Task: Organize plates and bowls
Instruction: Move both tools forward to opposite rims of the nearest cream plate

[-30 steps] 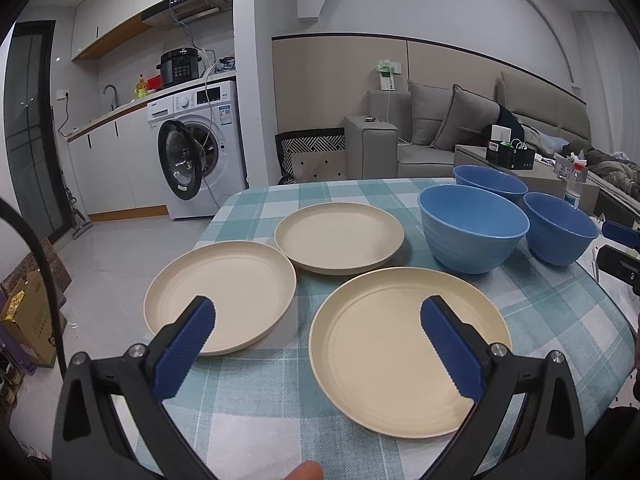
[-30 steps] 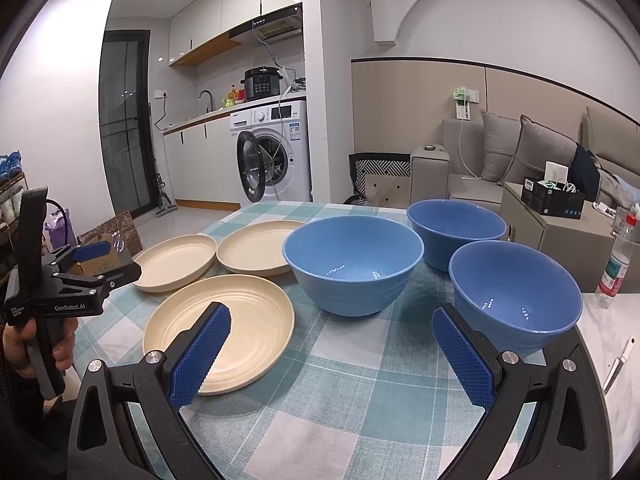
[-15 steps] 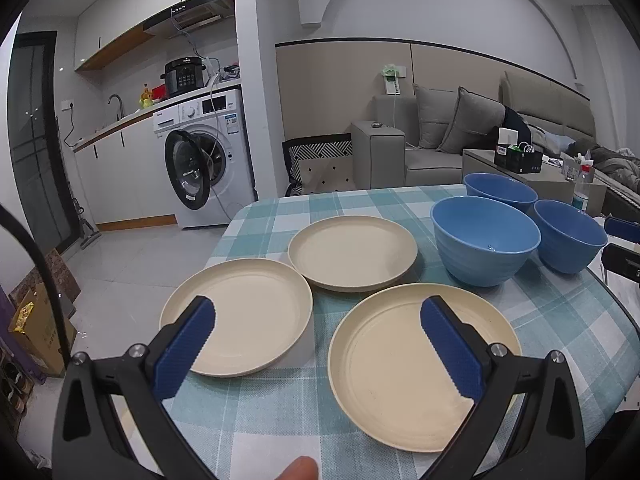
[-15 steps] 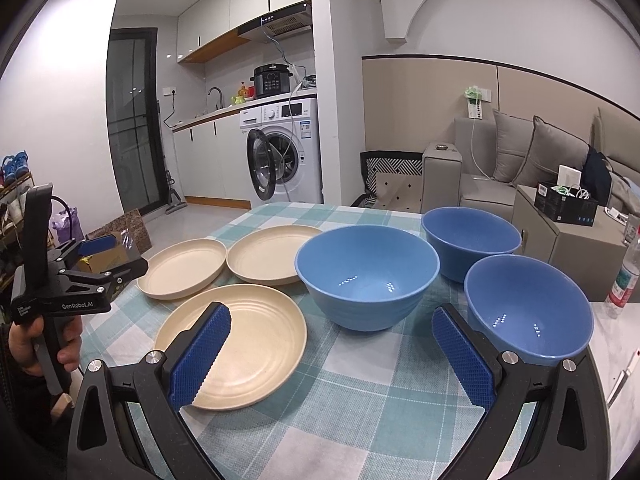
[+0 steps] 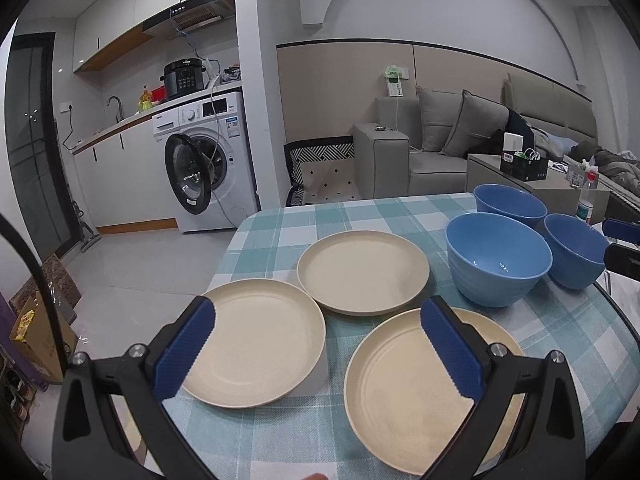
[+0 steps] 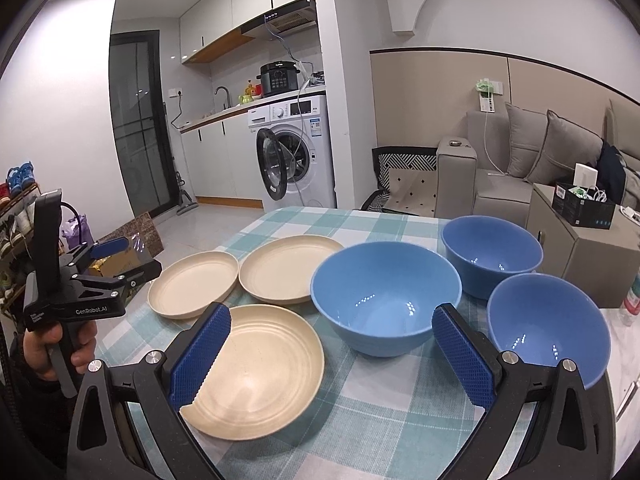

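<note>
Three round cream plastic plates [image 5: 256, 340] and three round blue plastic bowls [image 6: 384, 296] sit upright, rims up, on the teal checked tablecloth [image 6: 384, 420]: plates left, bowls right; none has a long axis. The left gripper [image 5: 316, 344] hovers level above the near plates, jaws wide apart, empty. The right gripper [image 6: 332, 356] hovers likewise before the bowls, spread wide, gripping nothing.

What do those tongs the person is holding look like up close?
Each has black angular arms with silver bolts and two blue, textured, saw-edged pads. The left tongs have a black pistol handle marked "GenRobot.AI" in white and a black cable; the right tongs look alike.
</note>
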Tool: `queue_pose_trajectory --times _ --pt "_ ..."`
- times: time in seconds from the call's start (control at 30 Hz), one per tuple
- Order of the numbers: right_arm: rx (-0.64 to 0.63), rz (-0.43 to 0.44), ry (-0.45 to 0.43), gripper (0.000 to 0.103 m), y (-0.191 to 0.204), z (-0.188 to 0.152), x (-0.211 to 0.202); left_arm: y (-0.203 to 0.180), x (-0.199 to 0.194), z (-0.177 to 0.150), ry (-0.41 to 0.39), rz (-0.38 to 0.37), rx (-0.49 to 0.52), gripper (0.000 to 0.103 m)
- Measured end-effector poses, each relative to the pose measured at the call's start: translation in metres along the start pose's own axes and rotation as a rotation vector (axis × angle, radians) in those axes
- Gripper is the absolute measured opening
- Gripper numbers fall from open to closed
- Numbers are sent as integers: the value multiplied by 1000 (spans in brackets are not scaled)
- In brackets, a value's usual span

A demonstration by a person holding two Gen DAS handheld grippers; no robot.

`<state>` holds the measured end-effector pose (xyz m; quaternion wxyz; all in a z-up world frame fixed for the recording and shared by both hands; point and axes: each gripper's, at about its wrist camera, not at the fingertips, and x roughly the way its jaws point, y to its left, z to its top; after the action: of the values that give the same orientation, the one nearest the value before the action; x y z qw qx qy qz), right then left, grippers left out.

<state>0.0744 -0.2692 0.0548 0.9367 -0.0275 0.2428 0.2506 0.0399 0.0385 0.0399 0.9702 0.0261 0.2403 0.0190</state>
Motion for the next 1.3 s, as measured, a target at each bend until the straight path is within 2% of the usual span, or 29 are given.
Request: queue_pose_trajectory --times 0.2,0.73,1.3 --pt "-11 7 -2 103 0 20 7 11 11 11 23 -44 -26 103" --pt "-11 52 53 103 -9 74 43 27 40 43 46 -44 -48 103" --pt "-27 66 188 103 -9 113 114 37 92 61 120 -35 -77 103"
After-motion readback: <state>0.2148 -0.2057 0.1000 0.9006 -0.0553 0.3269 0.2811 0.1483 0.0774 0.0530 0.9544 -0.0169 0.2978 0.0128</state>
